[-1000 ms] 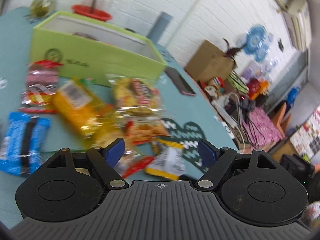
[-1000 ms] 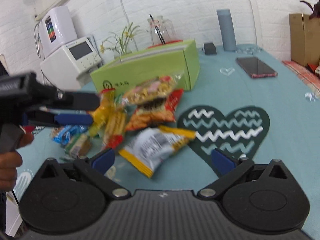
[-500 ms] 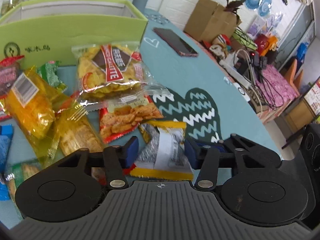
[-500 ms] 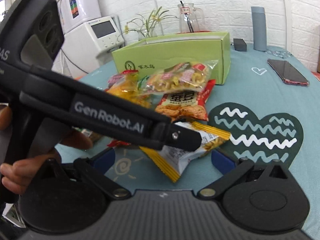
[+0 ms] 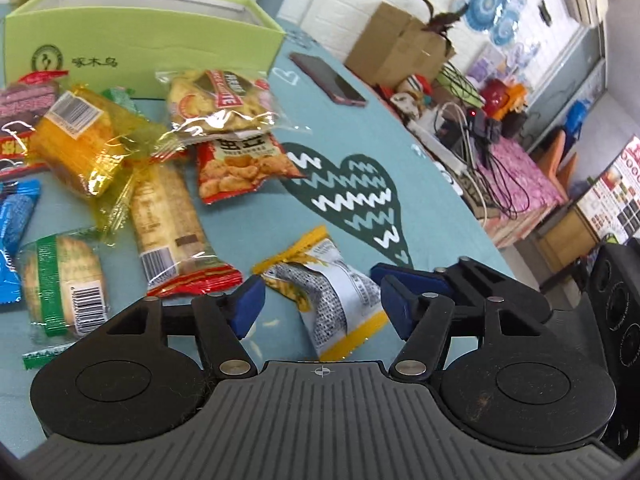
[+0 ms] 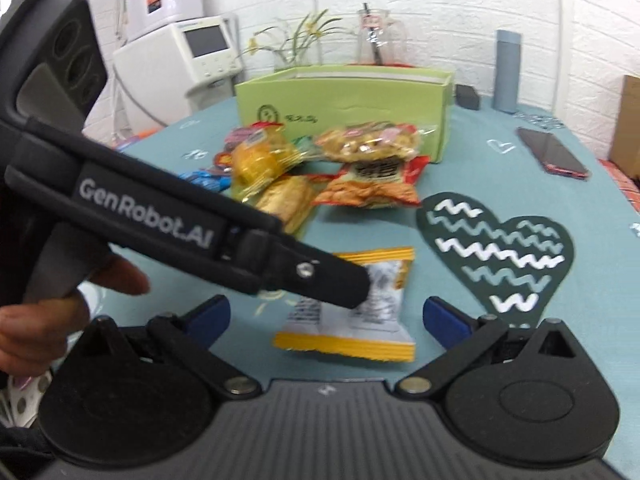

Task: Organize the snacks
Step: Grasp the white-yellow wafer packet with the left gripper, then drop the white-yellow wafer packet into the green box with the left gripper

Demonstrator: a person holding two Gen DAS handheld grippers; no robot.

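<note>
Yellow-edged packet (image 5: 328, 296) lies on the worktop (image 5: 400, 128) between your left gripper's (image 5: 322, 300) opening jaws, untouched; right gripper's (image 6: 328, 318) jaws spread. Next: pinch, carry to green box (image 5: 140, 40).

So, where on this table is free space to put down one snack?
Bare cloth lies around the dark heart print, between the red snack bag and the phone. In front of the green box the snacks crowd together.

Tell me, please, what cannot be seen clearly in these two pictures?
- Box inside: both views, hidden by its front wall.
- Blue packet: left view, cut off by edge.
- Yellow packet: right view, partly hidden by left gripper.
- Snack labels: right view, blurred.
</note>
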